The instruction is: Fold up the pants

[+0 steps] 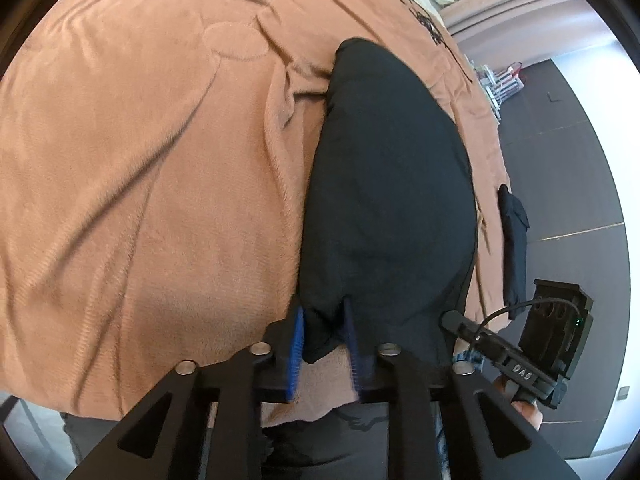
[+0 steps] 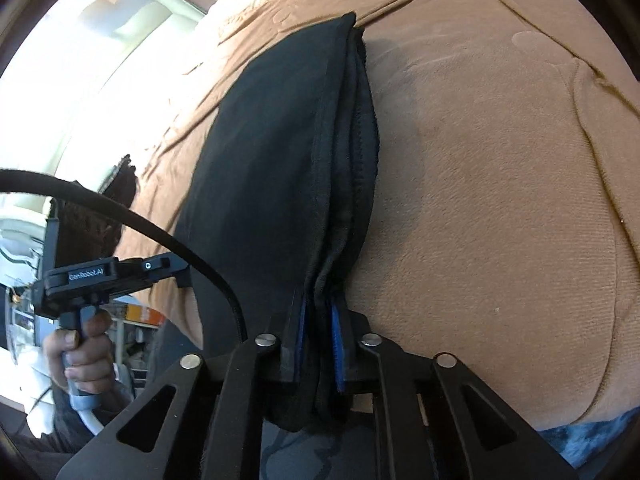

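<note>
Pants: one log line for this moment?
pants folded on blanket | left gripper shut on near corner | right gripper shut on near edge

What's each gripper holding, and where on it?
Both hold the black pants. The left gripper pinches a near corner of the fabric; the right gripper clamps the bunched, stacked edges at the near end.

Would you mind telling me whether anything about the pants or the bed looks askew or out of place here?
Nothing stands out. The black pants lie folded lengthwise on the rumpled brown blanket, with the left gripper and right gripper each pinching the near end. A small separate dark cloth sits near the bed's edge.
</note>
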{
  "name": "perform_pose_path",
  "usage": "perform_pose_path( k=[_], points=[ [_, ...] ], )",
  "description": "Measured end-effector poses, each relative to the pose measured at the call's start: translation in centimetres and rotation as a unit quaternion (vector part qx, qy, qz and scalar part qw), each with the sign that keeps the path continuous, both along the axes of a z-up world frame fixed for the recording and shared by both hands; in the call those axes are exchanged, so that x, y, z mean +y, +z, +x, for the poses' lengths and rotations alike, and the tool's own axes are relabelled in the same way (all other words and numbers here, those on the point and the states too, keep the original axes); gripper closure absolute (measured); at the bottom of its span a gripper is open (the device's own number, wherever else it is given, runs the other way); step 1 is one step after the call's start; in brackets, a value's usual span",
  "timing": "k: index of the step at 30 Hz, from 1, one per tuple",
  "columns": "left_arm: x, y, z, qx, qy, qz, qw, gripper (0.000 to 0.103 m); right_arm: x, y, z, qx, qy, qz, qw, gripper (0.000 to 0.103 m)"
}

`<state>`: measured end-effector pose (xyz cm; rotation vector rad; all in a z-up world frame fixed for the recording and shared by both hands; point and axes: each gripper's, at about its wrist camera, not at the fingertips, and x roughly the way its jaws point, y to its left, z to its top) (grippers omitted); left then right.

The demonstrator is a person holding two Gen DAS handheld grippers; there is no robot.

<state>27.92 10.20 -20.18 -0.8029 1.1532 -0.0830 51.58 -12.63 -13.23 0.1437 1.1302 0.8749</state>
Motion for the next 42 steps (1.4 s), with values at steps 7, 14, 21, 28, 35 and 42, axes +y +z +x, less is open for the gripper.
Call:
perform_pose_path(
  k=[7, 14, 21, 28, 35, 42],
  points=[
    [1.4, 2.0, 1.0, -0.033, 0.017, 0.023, 0.9991, 0.049, -3.0, 1.8, 1.6, -0.022, -0.030, 0.039, 0.999, 0.050],
    [2.1, 2.2, 2.7, -0.043, 0.022, 0.021, 0.9986, 0.049, -3.5, 1.2, 3.1, -0.012, -0.040, 0.053, 0.998, 0.050],
    [2.4, 1.8, 4.8, -0.041, 0.008, 0.015, 0.9990, 0.049, -2.9, 1.4, 4.7, 0.002, -0.057, 0.079, 0.995, 0.050],
    [2.4, 1.1, 7.2, -0.038, -0.005, 0.012, 0.9992, 0.049, -2.1, -0.2, 7.1, 0.037, -0.058, 0.121, 0.990, 0.050],
    [2.7, 0.1, 8.7, -0.031, -0.003, 0.002, 0.9995, 0.049, -0.2, -2.2, 9.2, 0.076, -0.030, 0.137, 0.987, 0.050],
    [3.1, -1.0, 10.1, -0.033, 0.000, -0.016, 0.9993, 0.049, 1.0, -3.5, 11.4, 0.109, -0.007, 0.148, 0.983, 0.050]
  ],
)
